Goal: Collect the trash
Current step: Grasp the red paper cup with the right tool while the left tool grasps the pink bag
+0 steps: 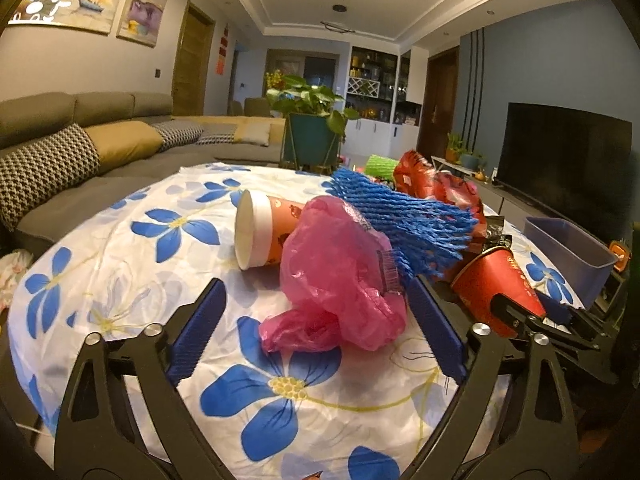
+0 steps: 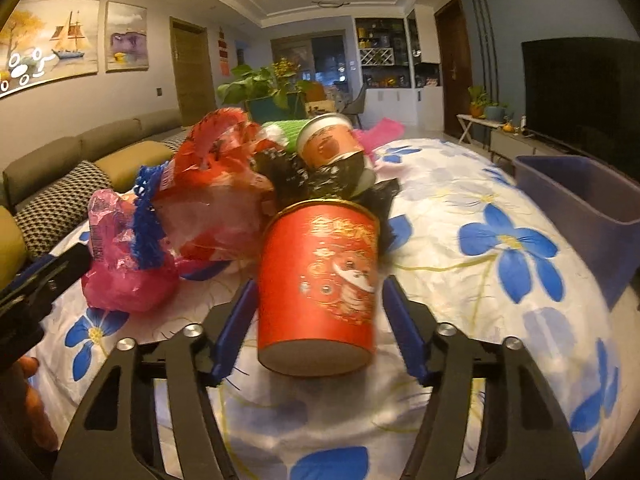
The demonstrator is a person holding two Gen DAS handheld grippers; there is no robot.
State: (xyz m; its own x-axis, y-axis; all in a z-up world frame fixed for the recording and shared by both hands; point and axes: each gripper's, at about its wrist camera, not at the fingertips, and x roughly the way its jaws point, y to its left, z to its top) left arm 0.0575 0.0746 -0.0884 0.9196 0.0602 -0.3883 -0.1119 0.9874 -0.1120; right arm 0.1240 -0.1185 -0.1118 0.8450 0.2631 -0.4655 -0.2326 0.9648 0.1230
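A: From the left wrist view, we see our left gripper (image 1: 316, 304) standing wide, its blue pads either side of a crumpled pink plastic bag (image 1: 336, 276). The right pad sits just beside the bag, perhaps brushing it; the left pad is well clear, so we are not clamping anything.

B: Agreed. Just beyond the bag lies a blue foam net (image 1: 404, 220), and to the left of it a paper cup (image 1: 260, 232) on its side, its white mouth facing left. All of it rests on the flowered tablecloth (image 1: 120, 240). At far right we see a purple bin (image 1: 568, 252), and the right gripper reaching at a red cup (image 1: 496, 284).

A: Now the right wrist view. Our right gripper (image 2: 318, 304) stands partly open around that red cup (image 2: 320, 280), which lies tilted with its base toward us. A gap shows on the right side; on the left we cannot tell whether the pad touches.

B: Behind it is the heap: a red plastic bag (image 2: 216, 200), black wrapping (image 2: 304, 176), and another paper cup (image 2: 328, 144) on top. The pink bag (image 2: 120, 264) and blue net (image 2: 148, 224) lie to the left, the purple bin (image 2: 580, 200) to the right. The left gripper (image 2: 32, 292) enters at the left edge.
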